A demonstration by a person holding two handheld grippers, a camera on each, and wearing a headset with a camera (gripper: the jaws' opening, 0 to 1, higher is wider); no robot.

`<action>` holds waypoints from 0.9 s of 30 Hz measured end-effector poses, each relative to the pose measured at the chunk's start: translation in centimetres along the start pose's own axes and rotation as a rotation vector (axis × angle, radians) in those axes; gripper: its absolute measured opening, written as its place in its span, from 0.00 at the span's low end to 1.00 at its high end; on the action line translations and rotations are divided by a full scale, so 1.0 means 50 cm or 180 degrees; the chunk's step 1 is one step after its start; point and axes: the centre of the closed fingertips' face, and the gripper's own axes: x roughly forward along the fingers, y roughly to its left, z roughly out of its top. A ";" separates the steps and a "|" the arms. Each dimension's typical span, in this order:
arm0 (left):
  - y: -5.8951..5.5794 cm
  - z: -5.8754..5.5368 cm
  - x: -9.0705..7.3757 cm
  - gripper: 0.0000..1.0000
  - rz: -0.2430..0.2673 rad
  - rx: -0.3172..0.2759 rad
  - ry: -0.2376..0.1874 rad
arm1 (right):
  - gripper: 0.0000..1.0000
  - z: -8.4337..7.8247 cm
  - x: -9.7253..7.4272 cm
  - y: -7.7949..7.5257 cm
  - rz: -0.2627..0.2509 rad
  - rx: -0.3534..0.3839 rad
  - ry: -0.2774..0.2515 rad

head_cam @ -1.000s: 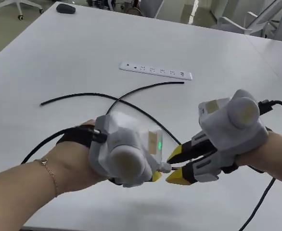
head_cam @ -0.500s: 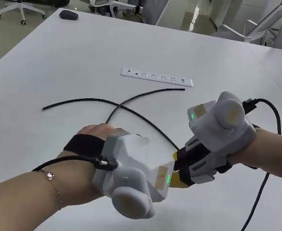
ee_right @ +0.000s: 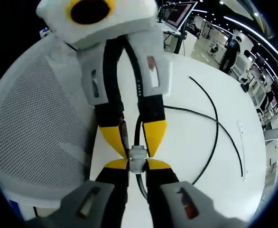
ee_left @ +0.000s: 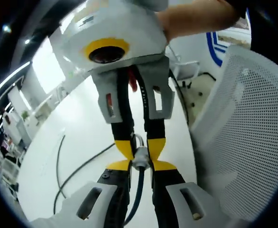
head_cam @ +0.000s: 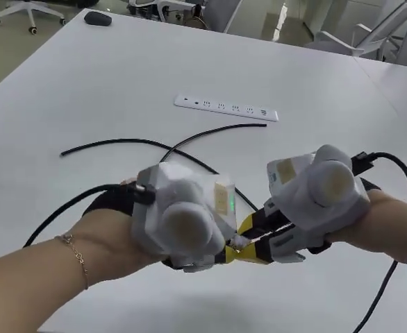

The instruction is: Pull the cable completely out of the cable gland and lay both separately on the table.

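A: Status?
B: L gripper (ee_left: pixel 141 166) & R gripper (ee_right: pixel 137 165) tip to tip, both clamped on cable gland (head_cam: pixel 237 243), above table's (head_cam: pixel 120 76) near edge.
A: Is cable (head_cam: pixel 210 132) out?
B: No. It's threaded thru gland, rest trails toward table centre. Pull-out + laying both down remain.

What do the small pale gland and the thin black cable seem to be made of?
Small pale-grey cable gland: probably moulded plastic, dull even sheen; possibly metal. Thin black cable: likely rubber or PVC jacket, smooth, lying in loose curves.
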 end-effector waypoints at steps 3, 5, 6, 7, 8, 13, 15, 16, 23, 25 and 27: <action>-0.002 -0.005 -0.002 0.16 -0.0093 -0.0332 -0.0037 | 0.11 0.001 0.004 0.001 -0.0109 -0.0119 0.0056; -0.003 -0.008 -0.003 0.16 -0.0169 -0.0569 -0.0056 | 0.11 0.003 0.007 0.001 -0.0178 -0.0215 0.0084; -0.003 -0.008 -0.004 0.16 -0.0182 -0.0620 -0.0062 | 0.11 0.003 0.007 0.001 -0.0195 -0.0234 0.0090; -0.004 -0.009 -0.005 0.16 -0.0230 -0.0799 -0.0092 | 0.11 0.004 0.007 0.000 -0.0252 -0.0309 0.0116; -0.003 -0.010 -0.008 0.16 -0.0270 -0.1007 -0.0106 | 0.11 0.006 0.007 -0.001 -0.0325 -0.0378 0.0130; 0.003 -0.004 -0.015 0.17 -0.0353 -0.1425 -0.0209 | 0.11 0.016 -0.004 -0.010 -0.0655 -0.0615 0.0168; 0.002 -0.002 -0.017 0.17 -0.0415 -0.1641 -0.0258 | 0.11 0.017 -0.007 -0.009 -0.0776 -0.0666 0.0167; 0.002 0.000 -0.017 0.17 -0.0464 -0.1751 -0.0294 | 0.11 0.017 -0.007 -0.006 -0.0815 -0.0693 0.0173; 0.008 0.010 -0.028 0.17 -0.0727 -0.2693 -0.0583 | 0.11 0.025 -0.021 -0.017 -0.1219 -0.0897 0.0275; 0.004 0.010 -0.028 0.17 -0.0726 -0.2650 -0.0563 | 0.12 0.026 -0.021 -0.019 -0.1227 -0.0848 0.0278; 0.002 0.013 -0.026 0.17 -0.0677 -0.2528 -0.0551 | 0.12 0.023 -0.020 -0.022 -0.1237 -0.0750 0.0294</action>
